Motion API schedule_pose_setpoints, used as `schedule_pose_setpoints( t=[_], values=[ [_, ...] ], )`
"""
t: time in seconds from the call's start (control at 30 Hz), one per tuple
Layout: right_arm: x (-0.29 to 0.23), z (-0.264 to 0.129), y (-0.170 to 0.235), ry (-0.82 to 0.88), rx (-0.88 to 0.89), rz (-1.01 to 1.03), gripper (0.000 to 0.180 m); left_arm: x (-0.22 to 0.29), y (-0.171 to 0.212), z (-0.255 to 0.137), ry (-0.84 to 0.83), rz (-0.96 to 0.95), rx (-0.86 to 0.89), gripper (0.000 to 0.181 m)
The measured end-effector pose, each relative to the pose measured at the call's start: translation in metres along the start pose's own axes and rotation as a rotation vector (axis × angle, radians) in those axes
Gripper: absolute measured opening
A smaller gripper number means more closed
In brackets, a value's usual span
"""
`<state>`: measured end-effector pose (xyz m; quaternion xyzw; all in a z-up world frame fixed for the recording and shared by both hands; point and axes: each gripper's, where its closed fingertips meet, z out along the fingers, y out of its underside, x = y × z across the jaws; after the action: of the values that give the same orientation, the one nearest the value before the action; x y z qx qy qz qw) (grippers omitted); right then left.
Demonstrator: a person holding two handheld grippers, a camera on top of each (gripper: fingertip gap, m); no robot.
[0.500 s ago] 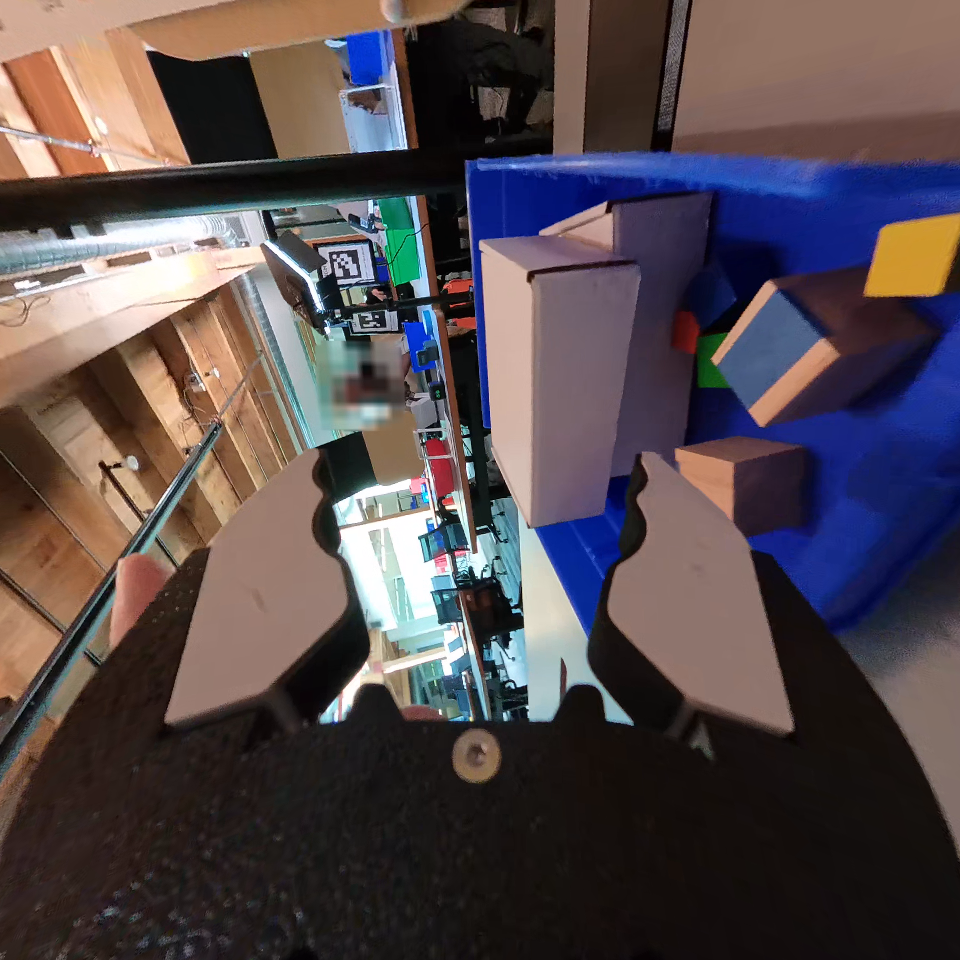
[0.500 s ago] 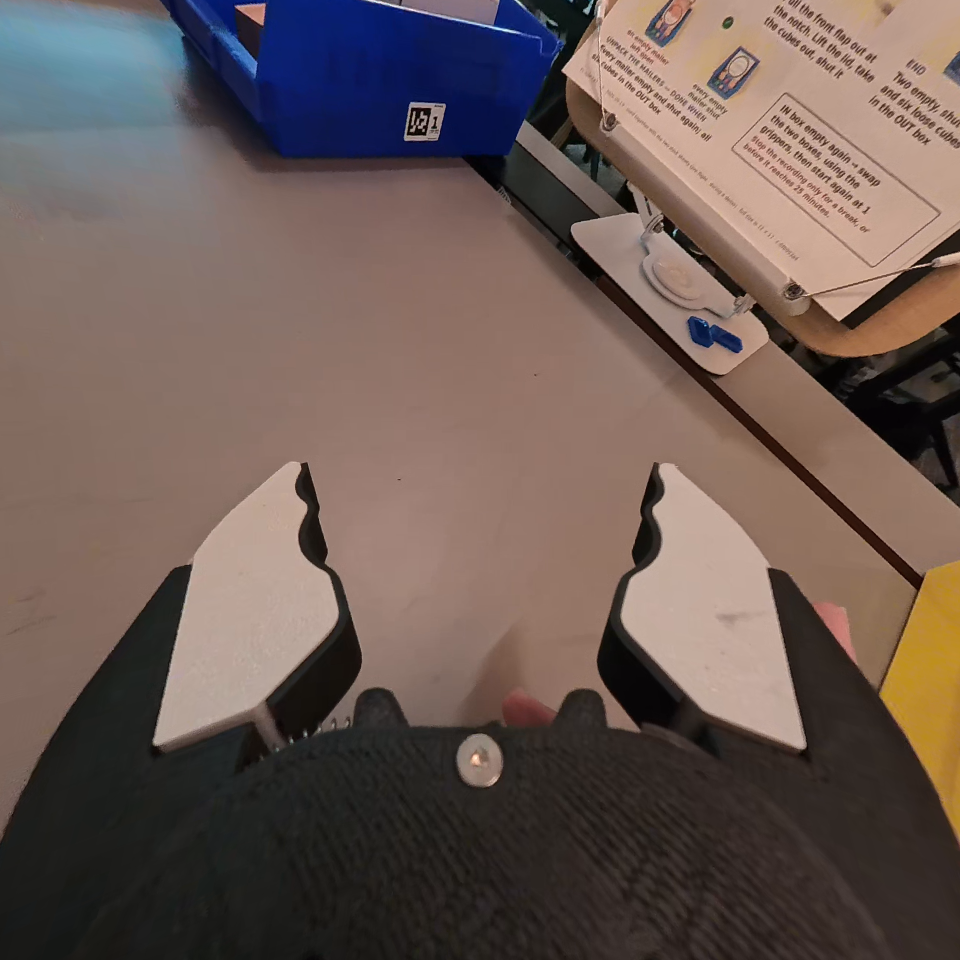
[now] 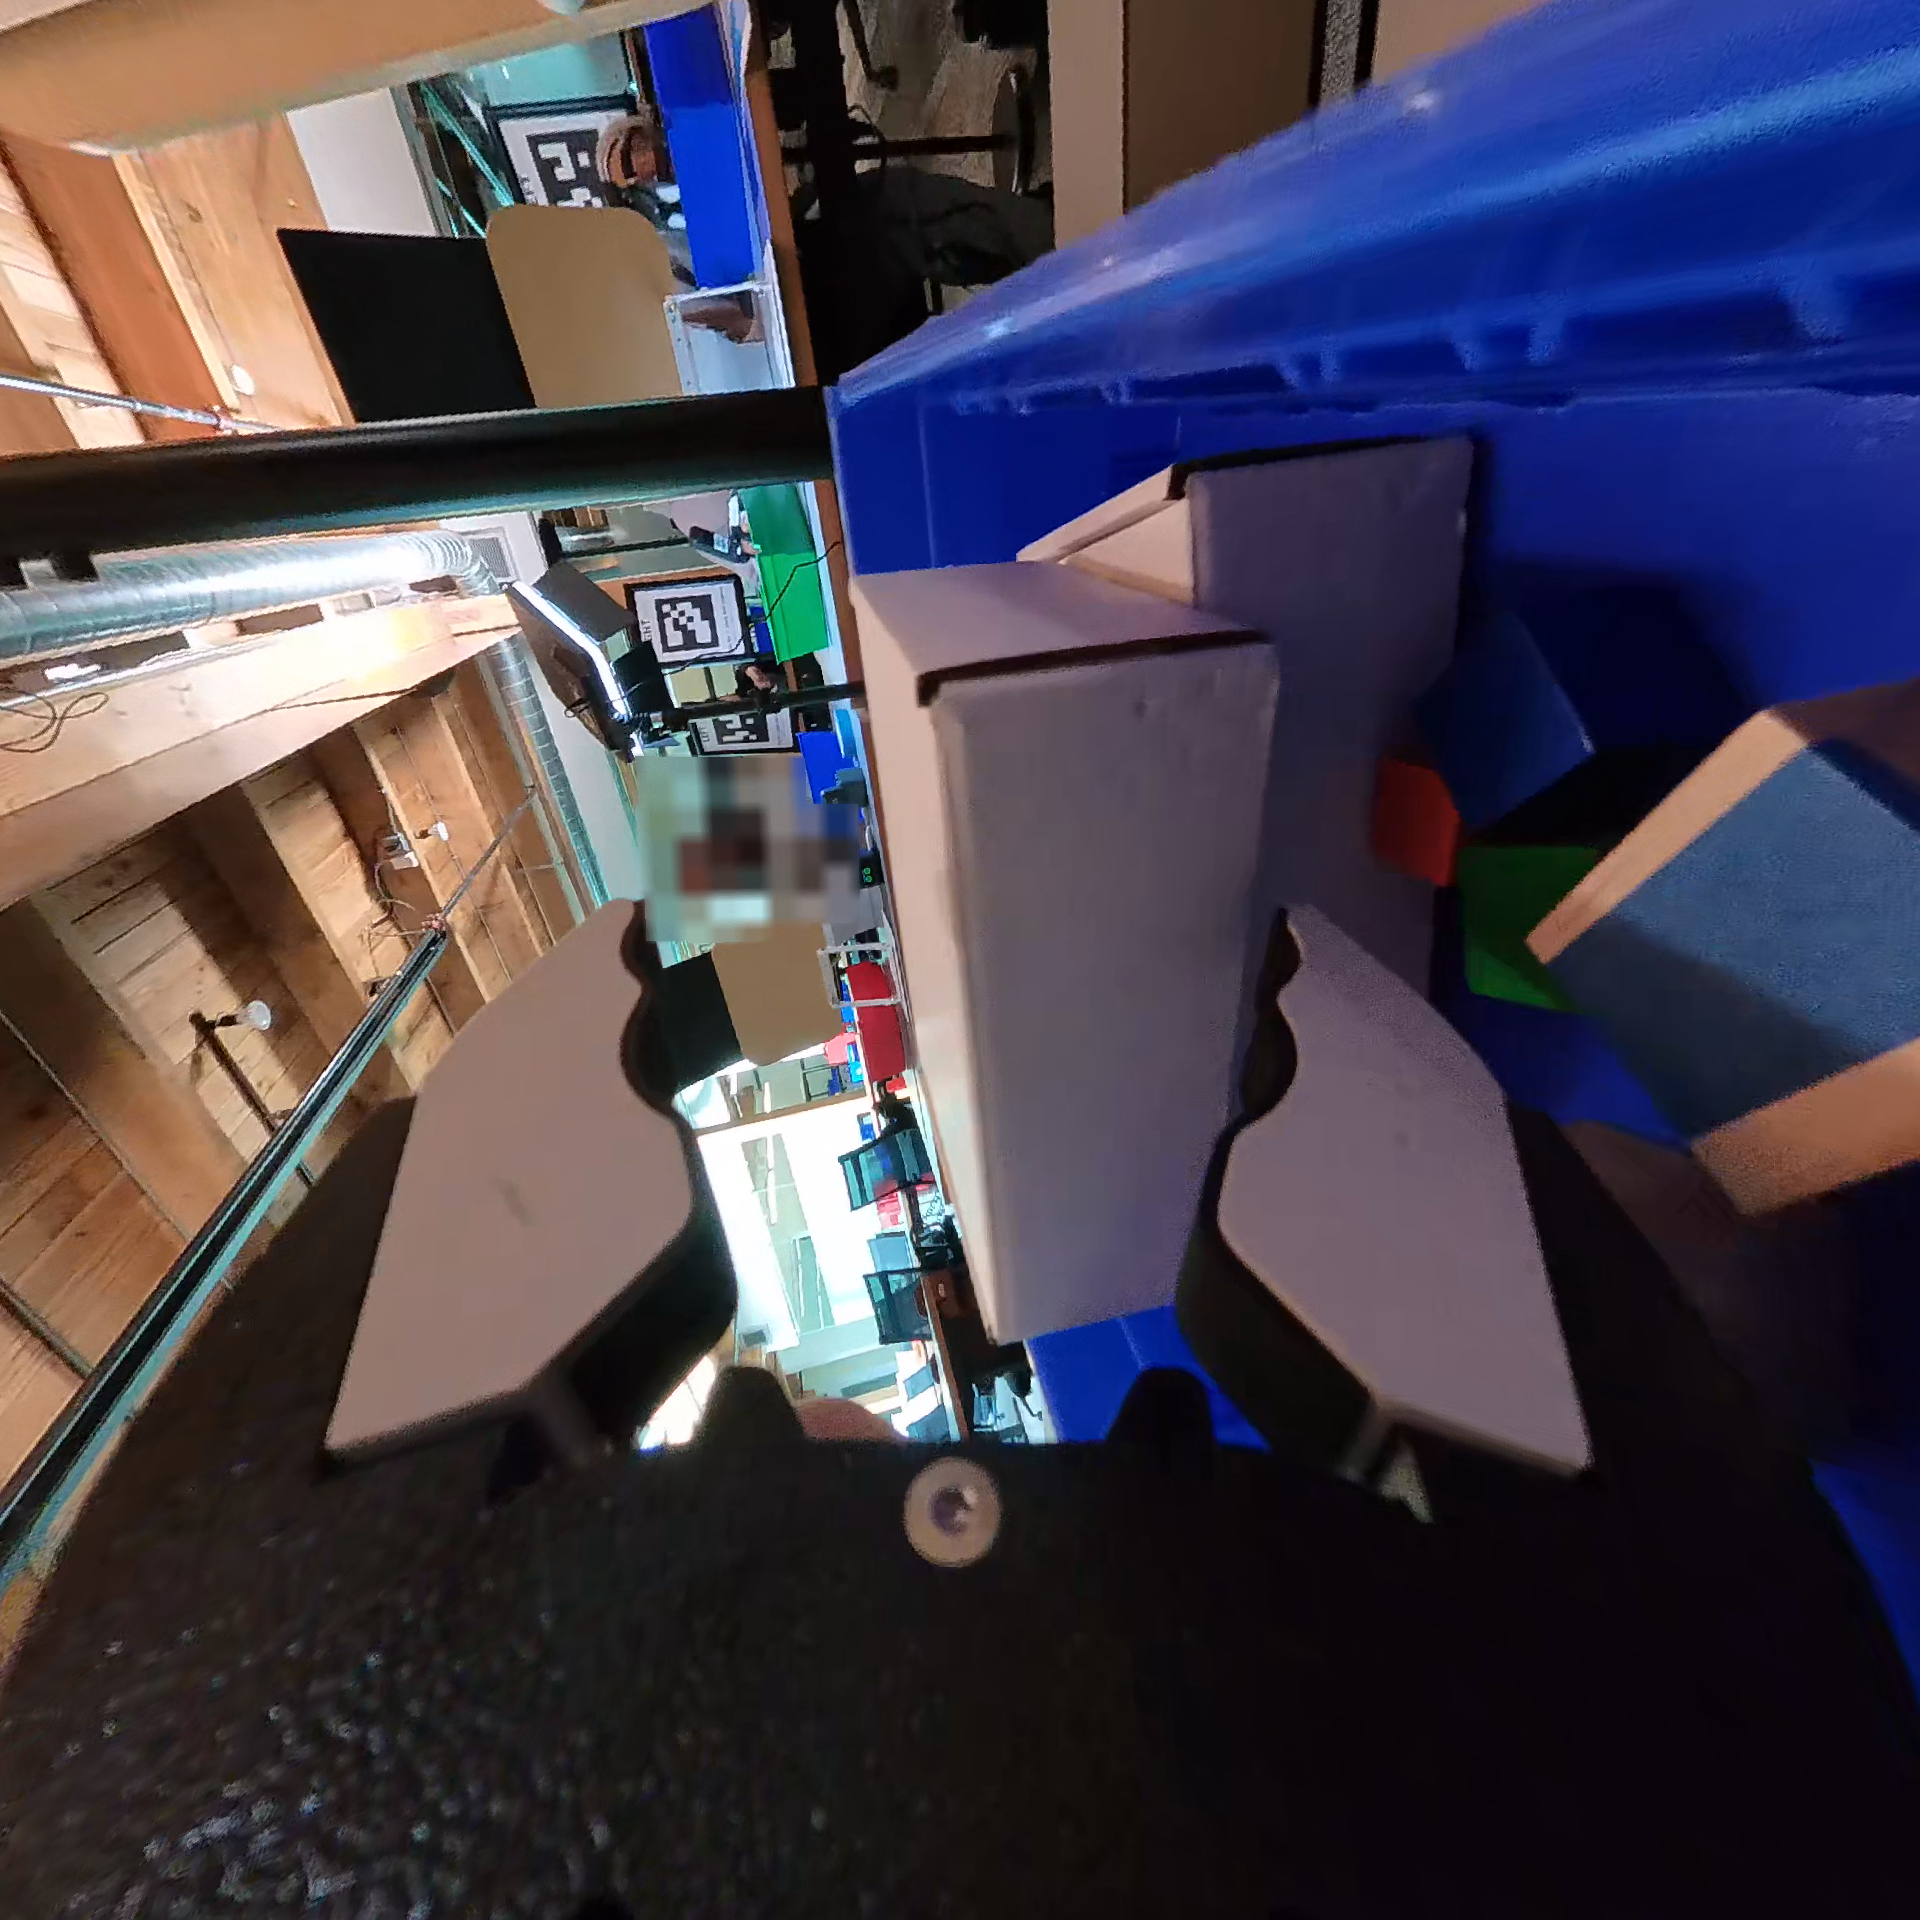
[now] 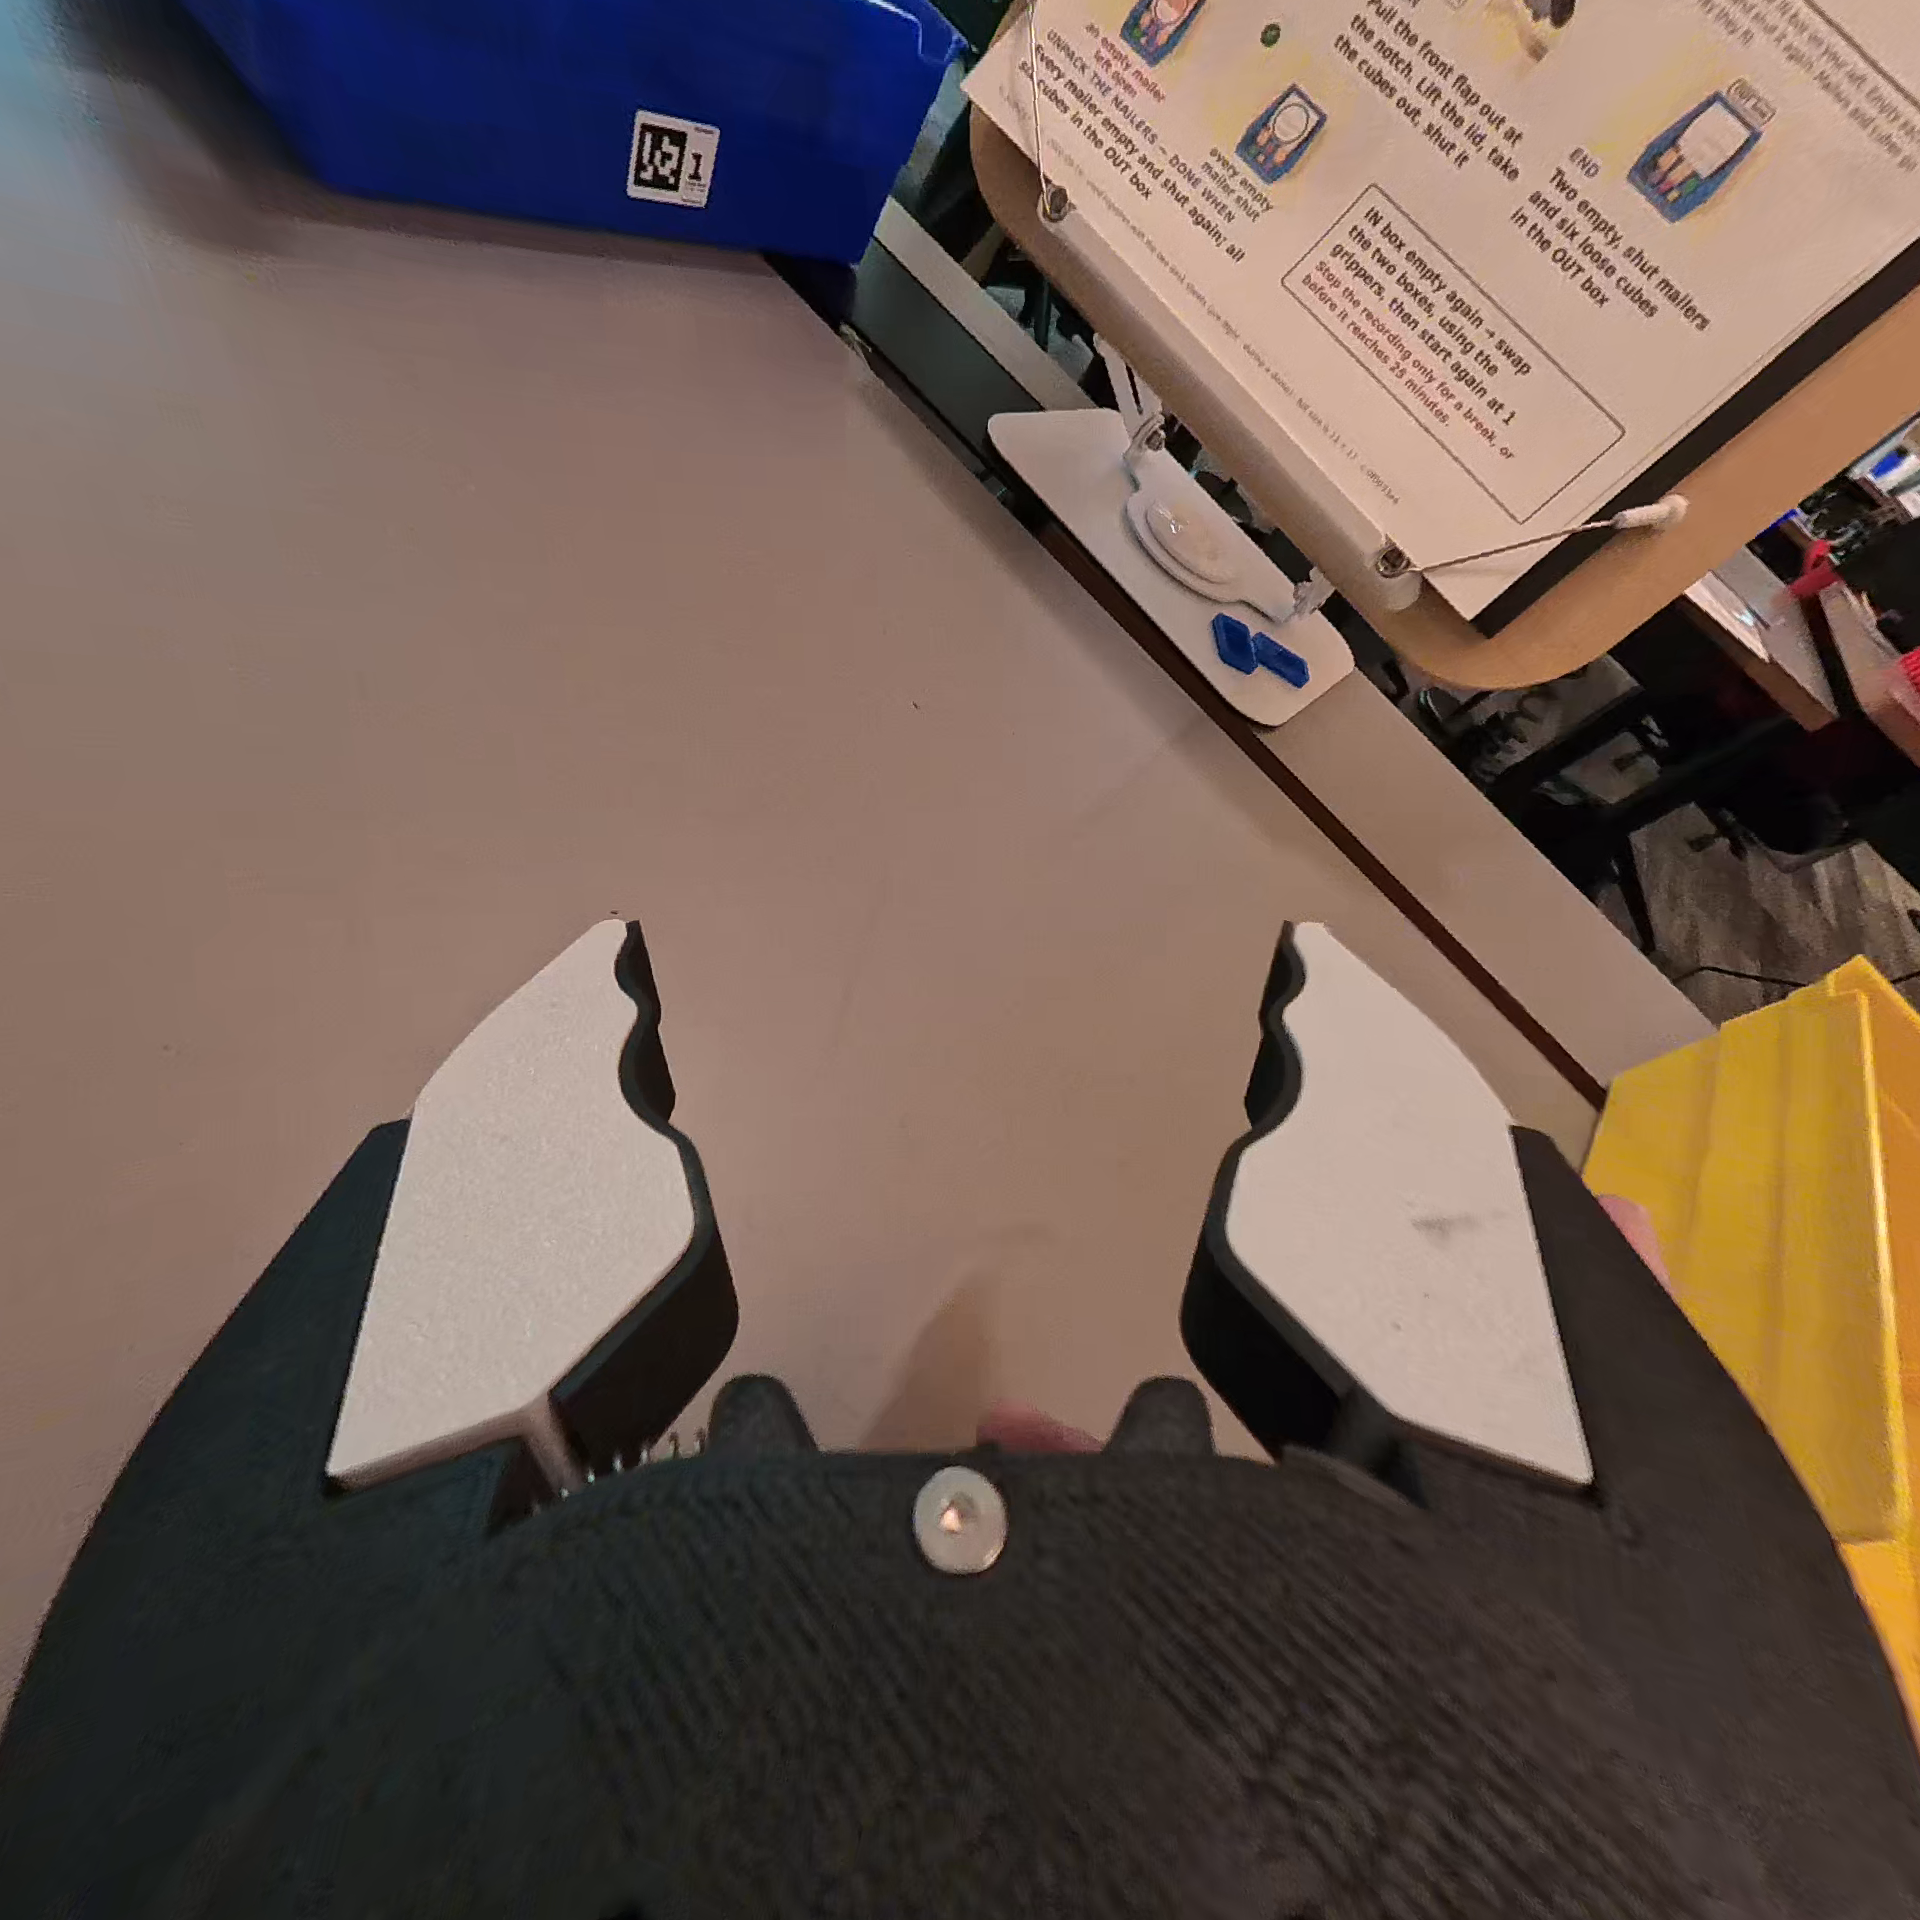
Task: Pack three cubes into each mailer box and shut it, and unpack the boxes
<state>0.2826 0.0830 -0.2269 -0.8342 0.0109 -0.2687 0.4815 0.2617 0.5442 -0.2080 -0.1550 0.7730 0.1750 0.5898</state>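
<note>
In the left wrist view, two white mailer boxes stand on edge in a blue bin (image 3: 1558, 270). The nearer mailer box (image 3: 1091, 935) sits between the fingers of my open left gripper (image 3: 956, 925); the right finger (image 3: 1382, 1174) is inside the bin beside it. The second mailer box (image 3: 1330, 551) is behind. Cubes lie in the bin: a blue-faced wooden cube (image 3: 1745, 956), a red cube (image 3: 1413, 821), a green cube (image 3: 1507, 914). My right gripper (image 4: 956, 935) is open and empty over the grey table (image 4: 520, 623).
In the right wrist view the blue bin (image 4: 582, 114) with a tag stands at the table's far edge. A yellow bin (image 4: 1766, 1247) is at the right. An instruction sheet (image 4: 1455, 208) on a stand leans beyond the table edge. A person stands in the background. Tip to tip, the grippers are about 45 cm apart.
My left gripper has moved forward into the blue bin, so the nearer mailer box now sits between its fingers. My right gripper has drifted slightly back and right, still open.
</note>
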Motion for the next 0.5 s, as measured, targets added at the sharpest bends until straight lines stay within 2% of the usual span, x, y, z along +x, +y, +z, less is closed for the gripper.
schedule_pose_setpoints(
  t=[0.23, 0.33, 0.43, 0.5],
  values=[
    [-0.003, 0.008, 0.008, -0.027, -0.025, 0.009, 0.108, 0.010, 0.005, 0.013, 0.022, -0.047, -0.007, 0.104],
    [-0.007, 0.010, 0.011, -0.040, -0.031, 0.009, 0.106, 0.008, 0.008, 0.017, 0.014, -0.045, -0.002, 0.094],
    [-0.009, 0.012, 0.014, -0.046, -0.043, -0.002, 0.104, 0.009, 0.008, 0.016, 0.004, -0.072, -0.003, 0.065],
    [-0.009, 0.012, 0.016, -0.046, -0.049, -0.001, 0.104, 0.011, 0.010, 0.015, 0.009, -0.081, -0.015, 0.059]
  ],
)
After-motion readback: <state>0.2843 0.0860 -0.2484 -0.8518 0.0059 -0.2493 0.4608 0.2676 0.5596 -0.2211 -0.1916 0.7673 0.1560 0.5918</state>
